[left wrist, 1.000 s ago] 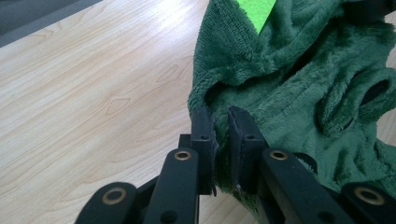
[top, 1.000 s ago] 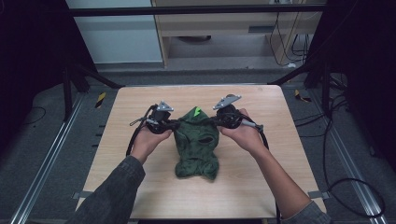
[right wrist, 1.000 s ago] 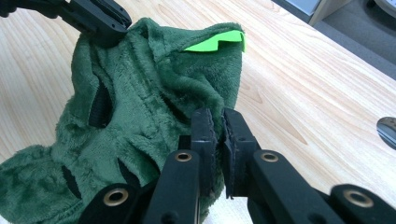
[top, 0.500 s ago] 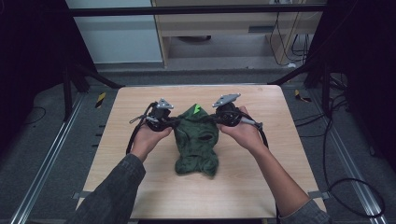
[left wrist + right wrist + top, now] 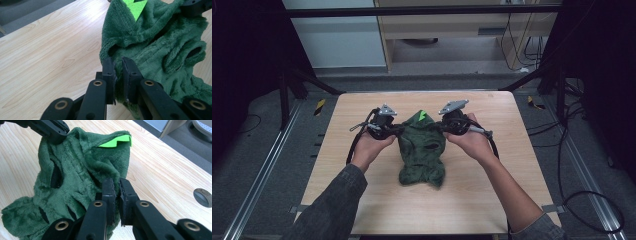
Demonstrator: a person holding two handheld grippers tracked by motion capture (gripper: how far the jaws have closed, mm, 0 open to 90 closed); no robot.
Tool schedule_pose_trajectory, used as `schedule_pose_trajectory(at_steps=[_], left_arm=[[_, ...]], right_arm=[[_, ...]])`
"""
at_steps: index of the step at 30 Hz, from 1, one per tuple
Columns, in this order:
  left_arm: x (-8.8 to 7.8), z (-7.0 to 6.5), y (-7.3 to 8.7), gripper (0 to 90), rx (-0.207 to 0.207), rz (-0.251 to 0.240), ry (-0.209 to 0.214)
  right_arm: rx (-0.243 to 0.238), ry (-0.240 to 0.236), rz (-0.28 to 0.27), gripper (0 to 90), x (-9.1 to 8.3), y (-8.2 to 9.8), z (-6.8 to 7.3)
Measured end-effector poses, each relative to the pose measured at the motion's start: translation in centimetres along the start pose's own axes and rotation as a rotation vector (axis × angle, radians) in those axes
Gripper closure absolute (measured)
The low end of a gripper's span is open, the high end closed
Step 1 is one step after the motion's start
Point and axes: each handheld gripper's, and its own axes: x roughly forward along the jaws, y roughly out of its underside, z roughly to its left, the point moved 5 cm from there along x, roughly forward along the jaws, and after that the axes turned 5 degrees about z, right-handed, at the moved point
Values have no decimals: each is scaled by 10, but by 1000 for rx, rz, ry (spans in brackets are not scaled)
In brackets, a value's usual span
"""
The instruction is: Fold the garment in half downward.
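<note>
A dark green fleece garment (image 5: pixel 422 150) with a bright green patch (image 5: pixel 424 115) near its top lies in the middle of the wooden table (image 5: pixel 512 165). My left gripper (image 5: pixel 398 131) is shut on the garment's left upper edge, and fleece (image 5: pixel 155 50) is pinched between its jaws (image 5: pixel 118 68). My right gripper (image 5: pixel 443 128) is shut on the right upper edge, with fleece (image 5: pixel 75 177) caught between its jaws (image 5: pixel 117 187). The upper part of the garment is held up between the two grippers. Its lower end rests bunched on the table.
A round hole (image 5: pixel 203 197) is cut in the tabletop near the right gripper. Black frame bars (image 5: pixel 422 10) and cables (image 5: pixel 582 200) surround the table. A cabinet (image 5: pixel 452 25) stands beyond the far edge.
The garment's lower end has drawn slightly toward the far side and bunched up as both grippers hold its top edge; the hands have barely shifted.
</note>
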Motion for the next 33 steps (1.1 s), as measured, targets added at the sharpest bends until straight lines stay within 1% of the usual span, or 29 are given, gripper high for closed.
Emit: schedule_pose_trajectory(at_steps=[2,4,10,22,27,33], left_arm=[[-1,-1,1,812,9,-1,1],[-3,-3,1,811,19,-2,-7],[-5,-7,1,811,29,-7,-3],[-8,-16,8,813,40,-11,9],[-10,-20,13,813,64,-4,4],[-11,-23,18,813,59,-11,12]], right_arm=[[-6,3,-2,843,-1,0,1],[-10,3,-2,843,-2,0,3],[-24,3,-6,843,-5,2,6],[-14,-10,-18,840,-8,17,9],[-24,-16,-29,837,-11,22,17],[-28,-22,-28,834,-11,26,22]])
